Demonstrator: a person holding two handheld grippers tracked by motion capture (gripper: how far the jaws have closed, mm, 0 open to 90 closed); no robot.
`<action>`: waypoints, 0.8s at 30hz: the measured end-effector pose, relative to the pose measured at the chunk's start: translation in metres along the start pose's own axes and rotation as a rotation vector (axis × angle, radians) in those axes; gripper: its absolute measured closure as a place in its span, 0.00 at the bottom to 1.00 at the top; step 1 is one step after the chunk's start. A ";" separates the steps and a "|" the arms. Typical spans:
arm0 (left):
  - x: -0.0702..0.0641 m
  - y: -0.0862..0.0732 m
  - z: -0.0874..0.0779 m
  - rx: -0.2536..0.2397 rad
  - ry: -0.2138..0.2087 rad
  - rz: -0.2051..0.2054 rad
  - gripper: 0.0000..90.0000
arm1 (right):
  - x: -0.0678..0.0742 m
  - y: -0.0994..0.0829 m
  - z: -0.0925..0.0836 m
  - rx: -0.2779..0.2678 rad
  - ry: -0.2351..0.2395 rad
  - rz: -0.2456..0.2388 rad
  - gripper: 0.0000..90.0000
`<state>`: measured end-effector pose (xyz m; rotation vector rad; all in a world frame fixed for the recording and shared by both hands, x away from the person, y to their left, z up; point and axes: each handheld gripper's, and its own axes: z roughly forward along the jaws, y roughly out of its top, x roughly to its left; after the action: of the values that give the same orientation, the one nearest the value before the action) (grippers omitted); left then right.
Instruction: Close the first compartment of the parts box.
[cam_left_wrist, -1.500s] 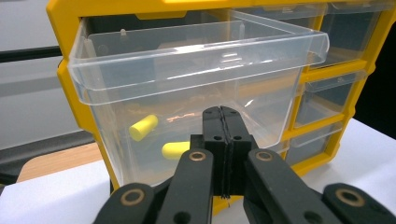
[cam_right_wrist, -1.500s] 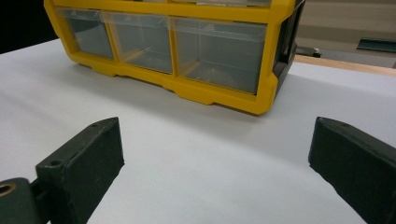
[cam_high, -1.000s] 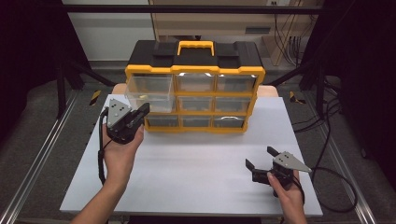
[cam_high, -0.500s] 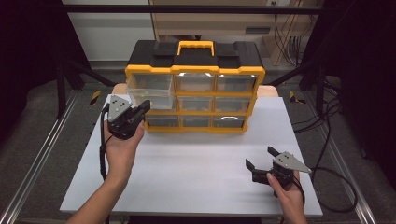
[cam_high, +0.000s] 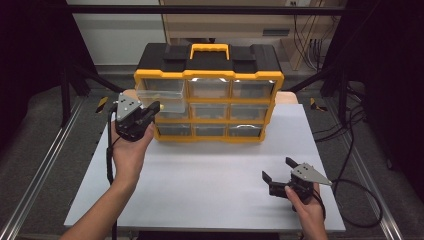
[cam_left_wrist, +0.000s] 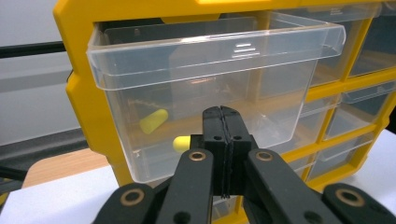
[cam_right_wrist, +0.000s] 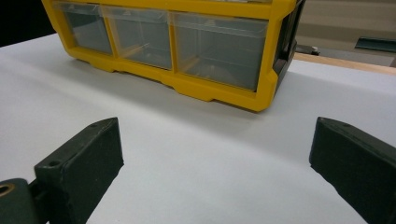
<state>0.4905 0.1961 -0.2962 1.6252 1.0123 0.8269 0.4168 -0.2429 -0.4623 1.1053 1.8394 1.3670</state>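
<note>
A yellow and black organizer (cam_high: 207, 75) with clear drawers stands at the back of the white table (cam_high: 210, 200). Its top-left drawer (cam_high: 160, 95) is pulled partly out. My left gripper (cam_high: 155, 106) is shut, with its tips right in front of that drawer. In the left gripper view the left gripper (cam_left_wrist: 223, 112) has its jaws pressed together, nothing between them, before the clear drawer (cam_left_wrist: 210, 51). Inside lie two yellow earplugs (cam_left_wrist: 153, 121). My right gripper (cam_high: 277, 168) rests open at the table's front right. In the right gripper view the right gripper (cam_right_wrist: 217, 128) faces the organizer (cam_right_wrist: 224, 95).
The white tabletop between the organizer and the front edge is bare. Metal rails (cam_high: 45, 170) run along both sides of the table. Cables (cam_high: 355, 185) trail off to the right. The other drawers sit flush in the frame.
The top-left drawer now stands further out of the organizer. My left gripper has shifted slightly beside it. The right gripper has stayed where it was.
</note>
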 end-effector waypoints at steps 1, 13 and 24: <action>0.000 0.000 0.001 0.000 -0.002 -0.001 1.00 | 0.000 0.000 0.000 0.002 0.000 0.002 0.04; 0.002 0.006 0.017 0.002 0.001 -0.002 1.00 | -0.001 0.000 -0.001 0.001 -0.002 0.009 0.04; 0.006 0.007 0.034 0.021 0.009 0.003 1.00 | -0.005 0.001 -0.003 -0.015 -0.012 0.041 0.04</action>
<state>0.5250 0.1873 -0.2977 1.6426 1.0276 0.8291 0.4163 -0.2484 -0.4608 1.1472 1.8042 1.3919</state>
